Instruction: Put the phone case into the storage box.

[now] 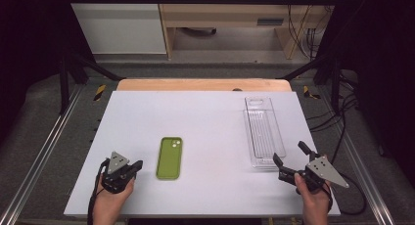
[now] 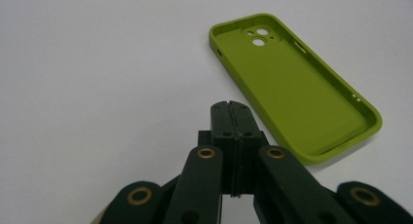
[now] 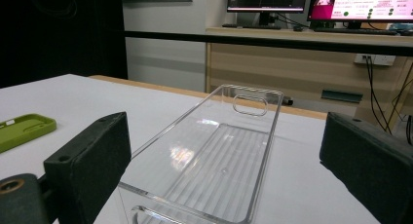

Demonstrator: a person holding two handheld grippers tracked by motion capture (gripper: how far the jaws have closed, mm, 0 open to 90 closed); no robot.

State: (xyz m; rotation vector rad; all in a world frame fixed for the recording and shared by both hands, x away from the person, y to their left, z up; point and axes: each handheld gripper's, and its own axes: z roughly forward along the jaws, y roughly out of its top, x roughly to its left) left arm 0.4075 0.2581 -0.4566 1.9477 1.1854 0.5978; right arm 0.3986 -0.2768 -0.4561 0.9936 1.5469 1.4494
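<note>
Fingers pressed tightly together with nothing between them mark the left gripper (image 1: pixel 137 165), which sits in the lower left of the high view, held low over the white bench (image 1: pixel 210 112) by the person's left hand (image 1: pixel 111 191). Its grey three-cornered plate faces up and its tips point toward the right of the frame. In the left gripper view the closed tips sit at lower centre, with bare bench ahead of them.

Just to the right of those tips, apart from them, lies the phone case (image 1: pixel 170 157), a little left of centre in the high view. It is lime green, soft-looking, with rounded corners, lying flat with its hollow inside facing up. The left gripper view shows it (image 2: pixel 297 87) in the upper right, camera cutout at the far end and small side openings along its rim.

Further right, in the right half of the high view, a clear plastic tray (image 1: pixel 262 132) lies lengthwise on the bench, ribbed along its floor, with a handle slot at the far end.

At lower right, the right gripper (image 1: pixel 290 153) is held by the right hand (image 1: pixel 313 191), its fingers spread wide and empty, angled toward the upper left. In the right gripper view the tray's (image 3: pixel 214 156) near end sits between the spread fingers.
</note>
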